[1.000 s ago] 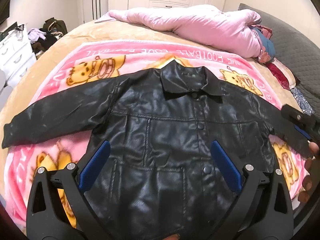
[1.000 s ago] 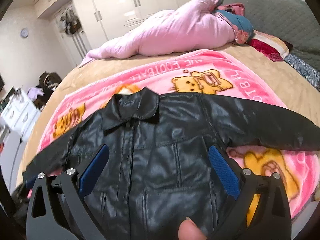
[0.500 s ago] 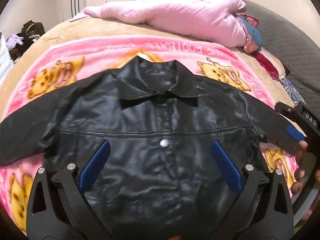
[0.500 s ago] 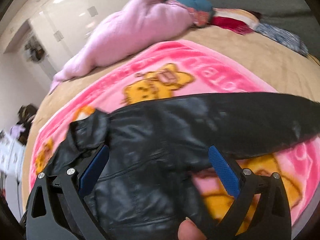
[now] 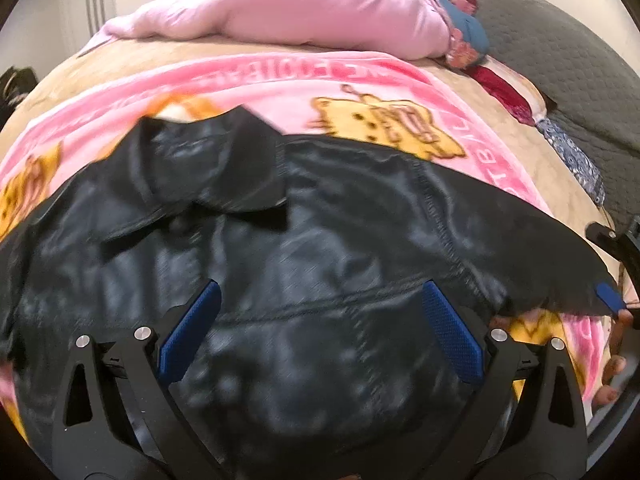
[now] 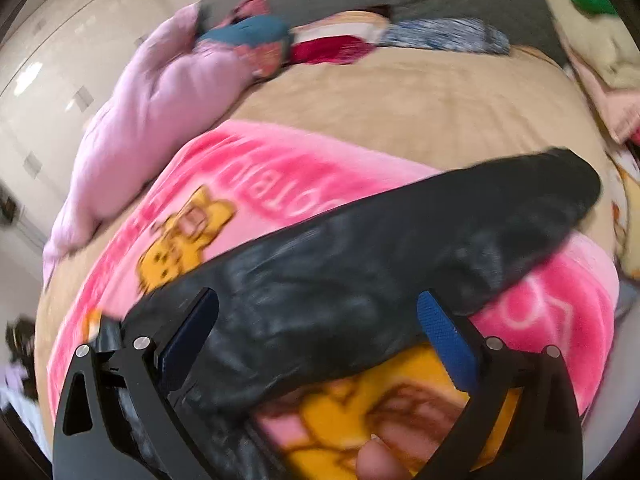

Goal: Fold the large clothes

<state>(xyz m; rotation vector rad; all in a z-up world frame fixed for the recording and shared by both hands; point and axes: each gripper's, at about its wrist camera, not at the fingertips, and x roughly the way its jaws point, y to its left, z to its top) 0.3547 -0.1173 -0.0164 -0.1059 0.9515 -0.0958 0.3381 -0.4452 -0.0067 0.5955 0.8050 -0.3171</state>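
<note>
A black leather jacket (image 5: 304, 248) lies front up and spread flat on a pink cartoon blanket (image 5: 280, 80) on the bed. Its collar (image 5: 208, 168) points away from me. My left gripper (image 5: 320, 320) is open and empty, hovering low over the jacket's chest. My right gripper (image 6: 316, 324) is open and empty over the jacket's right sleeve (image 6: 420, 232), which stretches out to the right; its cuff (image 6: 572, 184) lies near the blanket's edge. The right gripper also shows at the right edge of the left wrist view (image 5: 612, 272).
A pink quilt (image 5: 300, 8) is bunched at the far side of the tan bed (image 6: 420, 96). Folded clothes (image 6: 348, 44) and a grey headboard (image 5: 560, 48) lie to the right. White wardrobes (image 6: 48, 64) stand behind.
Both grippers have moved forward and to the right over the jacket. The left one went from the hem up to the chest; the right one swung from the body out to the right sleeve.
</note>
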